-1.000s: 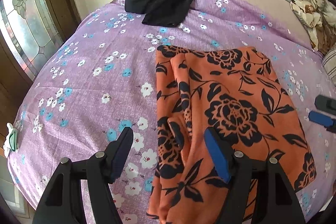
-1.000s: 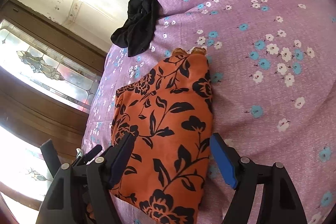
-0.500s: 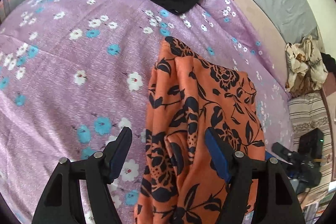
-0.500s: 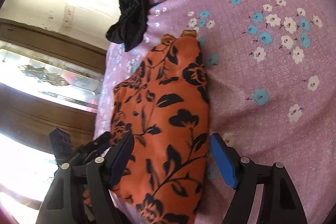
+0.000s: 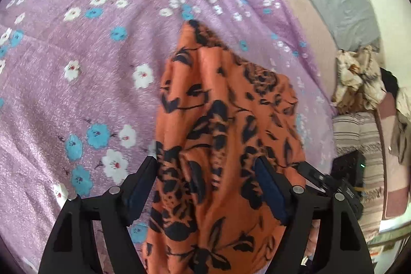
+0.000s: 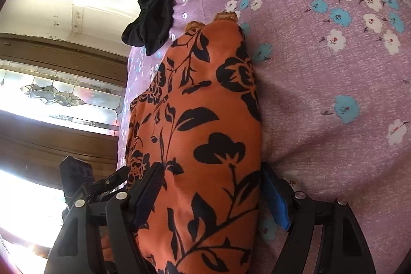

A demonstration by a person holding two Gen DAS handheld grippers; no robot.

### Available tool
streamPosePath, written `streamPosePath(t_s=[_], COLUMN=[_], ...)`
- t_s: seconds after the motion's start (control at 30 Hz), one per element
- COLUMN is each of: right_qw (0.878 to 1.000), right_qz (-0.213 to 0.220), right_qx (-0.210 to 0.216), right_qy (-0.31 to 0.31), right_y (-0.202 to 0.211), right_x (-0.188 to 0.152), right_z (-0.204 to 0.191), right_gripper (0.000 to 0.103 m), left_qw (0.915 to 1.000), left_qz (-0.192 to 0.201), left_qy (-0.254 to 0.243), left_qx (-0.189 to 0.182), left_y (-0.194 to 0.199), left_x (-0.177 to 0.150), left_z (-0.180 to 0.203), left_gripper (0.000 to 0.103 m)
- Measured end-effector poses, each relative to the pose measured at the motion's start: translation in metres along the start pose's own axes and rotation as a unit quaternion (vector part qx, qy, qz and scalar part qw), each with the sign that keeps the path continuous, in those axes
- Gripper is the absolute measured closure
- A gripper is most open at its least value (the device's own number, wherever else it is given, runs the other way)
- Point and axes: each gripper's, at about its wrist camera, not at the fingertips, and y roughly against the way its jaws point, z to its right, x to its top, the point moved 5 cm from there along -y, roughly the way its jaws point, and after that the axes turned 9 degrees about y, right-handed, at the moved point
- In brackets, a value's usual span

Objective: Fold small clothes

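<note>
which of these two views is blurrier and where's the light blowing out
Left wrist view: motion-smeared, the orange floral garment and the flowers on the purple bedsheet look streaked. Right wrist view: sharper on the garment, but the stained-glass window and the area below it wash out to white. Both show fisheye bending and dark corners.

No text, label, brand, number or sign can be read in either view; the cloths carry only flower patterns, and the far wall is too blurred to read.
</note>
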Motion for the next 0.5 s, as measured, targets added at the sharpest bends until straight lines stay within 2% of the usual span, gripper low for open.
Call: streamPosePath(t_s=[0.13,0.27,0.43,0.5], right_qw=[1.000,1.000,1.000,1.000], right_qz=[0.012,0.012,0.017,0.019], right_qx=[0.021,0.017,-0.001,-0.007], right_qy=[-0.015,-0.007,0.017,0.021], right_y=[-0.002,-0.003,-0.006,-0.006], right_x=[0.001,0.001,-0.001,-0.002], right_z=[0.006,0.005,-0.002,-0.003], right_gripper=[0.025,0.025,0.026,0.028], left_qw=[0.9997,0.9998,0.9992,0.9989], left_qz=[0.006,0.008,-0.005,-0.003], left_qy=[-0.017,-0.013,-0.029,-0.035], left_qx=[-0.014,-0.011,0.026,0.030], left_y=[0.004,-0.006,-0.023,-0.024], left_x=[-0.002,0.003,-0.002,-0.002], left_z=[0.009,0.014,0.013,0.013], left_gripper=[0.020,0.020,0.019,0.019])
